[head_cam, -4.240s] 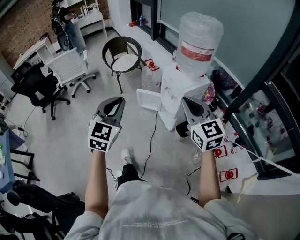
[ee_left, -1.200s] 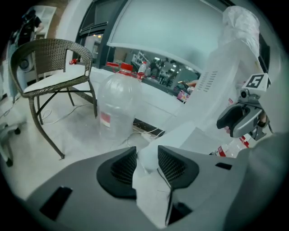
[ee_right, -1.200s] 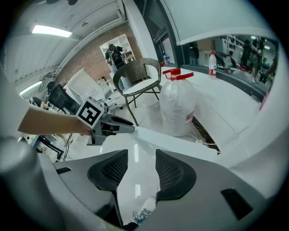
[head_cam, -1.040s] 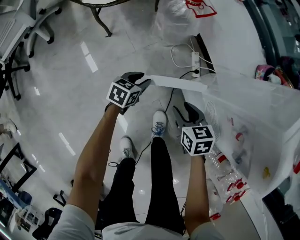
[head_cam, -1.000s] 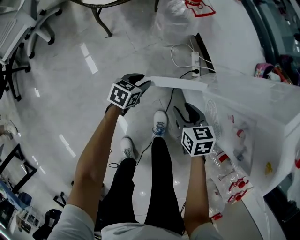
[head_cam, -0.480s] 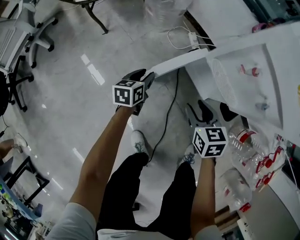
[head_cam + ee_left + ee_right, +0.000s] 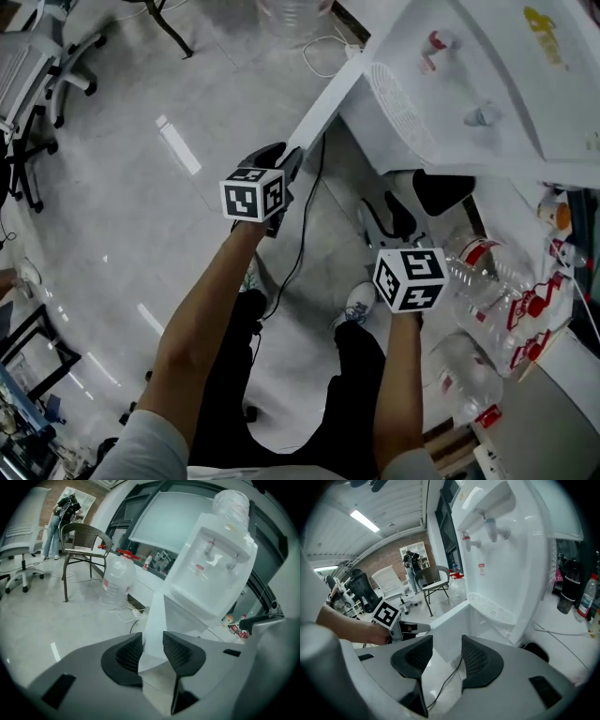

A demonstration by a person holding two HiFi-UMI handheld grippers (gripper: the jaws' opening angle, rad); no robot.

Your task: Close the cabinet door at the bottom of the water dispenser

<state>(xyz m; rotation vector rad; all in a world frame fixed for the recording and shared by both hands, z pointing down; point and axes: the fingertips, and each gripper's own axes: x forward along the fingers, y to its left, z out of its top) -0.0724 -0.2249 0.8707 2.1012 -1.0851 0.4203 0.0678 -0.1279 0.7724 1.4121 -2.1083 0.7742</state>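
— At the foot of the water dispenser (image 7: 469,84): where's the cabinet door (image 7: 328,103)?
— Swung out from the base at an angle, not shut. The hinge side is at the dispenser. The free edge is out over the floor, in the left gripper (image 7: 287,157).
— Left grip state?
— Jaws are closing. The door's free edge sits between the pads (image 7: 130,651) and fills the gap. Both ribbed faces look to be touching the panel. The gripper is tilted down.
— Right gripper (image 7: 386,217)?
— Fingers (image 7: 476,658) are spread with nothing between them. It hangs near the dispenser's base, apart from the door and facing the door's inner side. Through the gap I see floor and a black cable (image 7: 446,683).
— Surroundings?
— Glossy grey floor (image 7: 187,112), with the cable trailing across it beside the door. Plastic bottles (image 7: 487,267) lie just right of the right gripper. A big water jug (image 7: 115,581) stands on the floor beyond the door, with a wicker chair (image 7: 84,531) past it. A white office chair (image 7: 21,541) is well off to the left. There are dark-framed windows (image 7: 187,522) behind the dispenser and a brick wall (image 7: 386,559) at the far end.
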